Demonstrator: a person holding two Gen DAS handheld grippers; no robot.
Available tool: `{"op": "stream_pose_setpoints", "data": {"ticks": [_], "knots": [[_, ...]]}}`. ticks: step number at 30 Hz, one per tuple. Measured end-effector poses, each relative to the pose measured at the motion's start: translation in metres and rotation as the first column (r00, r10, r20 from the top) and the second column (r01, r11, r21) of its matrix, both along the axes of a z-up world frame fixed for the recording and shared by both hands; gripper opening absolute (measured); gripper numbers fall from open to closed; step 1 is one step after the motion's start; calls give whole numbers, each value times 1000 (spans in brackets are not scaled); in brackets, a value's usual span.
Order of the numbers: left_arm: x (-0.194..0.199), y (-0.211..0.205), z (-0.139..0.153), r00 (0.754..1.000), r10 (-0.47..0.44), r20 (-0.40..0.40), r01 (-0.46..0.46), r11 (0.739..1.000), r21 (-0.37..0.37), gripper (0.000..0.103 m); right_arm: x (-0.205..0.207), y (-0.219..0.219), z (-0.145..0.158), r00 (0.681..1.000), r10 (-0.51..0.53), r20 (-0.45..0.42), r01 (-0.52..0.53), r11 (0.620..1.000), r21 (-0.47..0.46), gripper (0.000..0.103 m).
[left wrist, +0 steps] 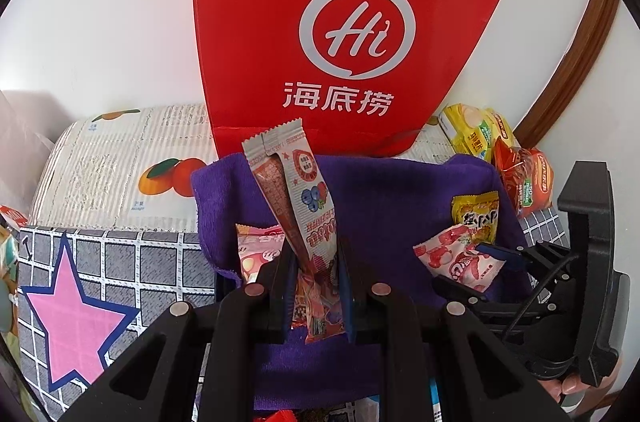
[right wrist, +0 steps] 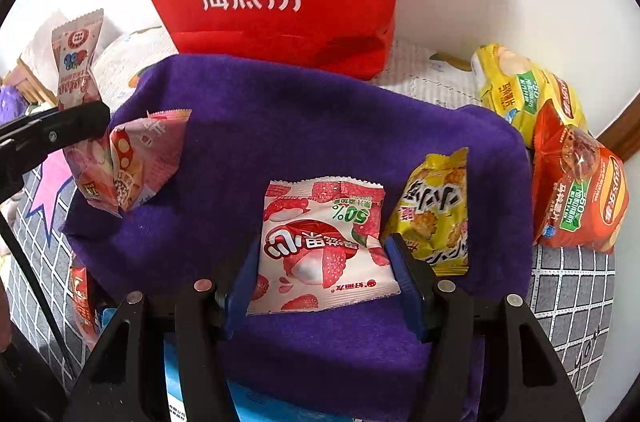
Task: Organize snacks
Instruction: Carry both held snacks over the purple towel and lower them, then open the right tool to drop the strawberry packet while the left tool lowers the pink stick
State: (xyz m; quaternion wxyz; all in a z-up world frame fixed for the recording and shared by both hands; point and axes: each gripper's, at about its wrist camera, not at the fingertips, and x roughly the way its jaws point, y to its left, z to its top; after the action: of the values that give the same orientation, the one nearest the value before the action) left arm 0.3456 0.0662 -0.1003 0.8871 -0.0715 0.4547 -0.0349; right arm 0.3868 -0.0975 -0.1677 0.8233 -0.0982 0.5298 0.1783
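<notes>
Left hand-held gripper (left wrist: 316, 286) pinches a light, crinkly bar (left wrist: 298, 206) at its lower end. Right hand-held gripper (right wrist: 326, 262) clamps the soft lychee pack (right wrist: 320, 242) by its edges, over the purple cloth (right wrist: 320, 126); both wrappers look slippery.

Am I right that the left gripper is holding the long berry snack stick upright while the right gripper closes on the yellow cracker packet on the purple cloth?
Not quite. In the right wrist view, the right gripper straddles the white-and-red lychee packet; the yellow cracker packet lies beside it on the purple cloth. The left gripper does hold the berry snack stick upright.

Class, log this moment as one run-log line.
left gripper: shut on long berry snack stick | right gripper: shut on lychee gummy packet | surface: purple towel
</notes>
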Motion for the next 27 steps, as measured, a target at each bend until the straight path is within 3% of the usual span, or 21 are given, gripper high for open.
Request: {"op": "stream_pose_setpoints", "data": {"ticks": [17, 21, 27], "knots": [[2, -1, -5, 1000, 1, -21, -1, 1000, 19, 18, 7, 7, -17, 998, 0, -58, -2, 999, -39, 62], [3, -1, -7, 999, -3, -37, 3, 1000, 11, 18, 7, 6, -14, 999, 2, -37, -4, 998, -58, 69], [5, -2, -11, 998, -6, -55, 6, 1000, 7, 18, 4, -8, 9, 999, -33, -4, 33, 999, 20, 73]]}}
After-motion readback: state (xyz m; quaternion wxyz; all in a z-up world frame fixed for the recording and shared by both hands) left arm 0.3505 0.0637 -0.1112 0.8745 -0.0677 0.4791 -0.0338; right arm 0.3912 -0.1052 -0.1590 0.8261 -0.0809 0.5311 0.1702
